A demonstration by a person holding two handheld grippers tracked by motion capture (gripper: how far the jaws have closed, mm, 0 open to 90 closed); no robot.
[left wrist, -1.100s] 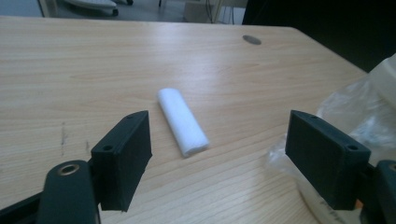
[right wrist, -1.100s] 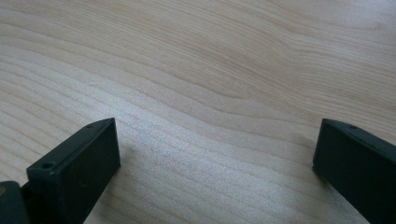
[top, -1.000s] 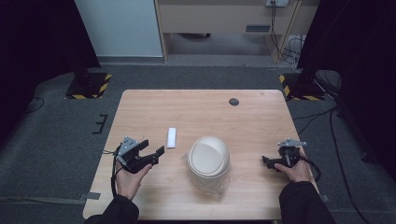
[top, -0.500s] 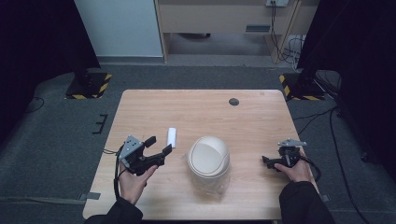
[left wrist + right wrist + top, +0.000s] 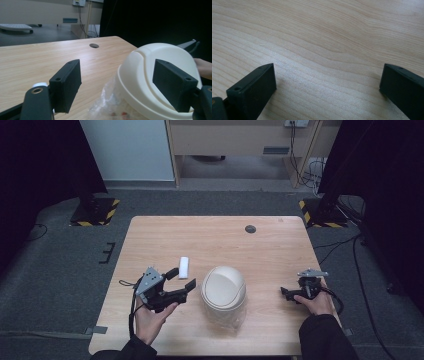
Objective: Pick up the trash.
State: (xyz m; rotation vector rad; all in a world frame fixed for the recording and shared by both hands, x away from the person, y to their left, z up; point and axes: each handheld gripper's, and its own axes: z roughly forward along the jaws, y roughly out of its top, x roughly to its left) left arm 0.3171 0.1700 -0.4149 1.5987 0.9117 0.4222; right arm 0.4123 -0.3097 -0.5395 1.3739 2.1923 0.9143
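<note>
A cream domed lid (image 5: 223, 289) sits on a container lined with a clear plastic bag (image 5: 225, 317) in the middle of the wooden table (image 5: 215, 240). My left gripper (image 5: 181, 279) hovers just left of it, open and holding nothing. In the left gripper view the dome (image 5: 160, 75) fills the right half, behind the right jaw of the left gripper (image 5: 120, 85), with crinkled bag (image 5: 107, 106) below. My right gripper (image 5: 287, 293) rests near the table's right edge. In its own view the right gripper (image 5: 327, 85) stands open above bare wood.
A small white oblong object (image 5: 184, 267) lies just beyond the left gripper. A round dark hole (image 5: 250, 228) marks the far side of the table. Black stands with striped bases (image 5: 92, 212) flank the table on the floor.
My left gripper has moved to the right and a little away from me, closer to the cream dome. The right gripper and the dome have stayed put.
</note>
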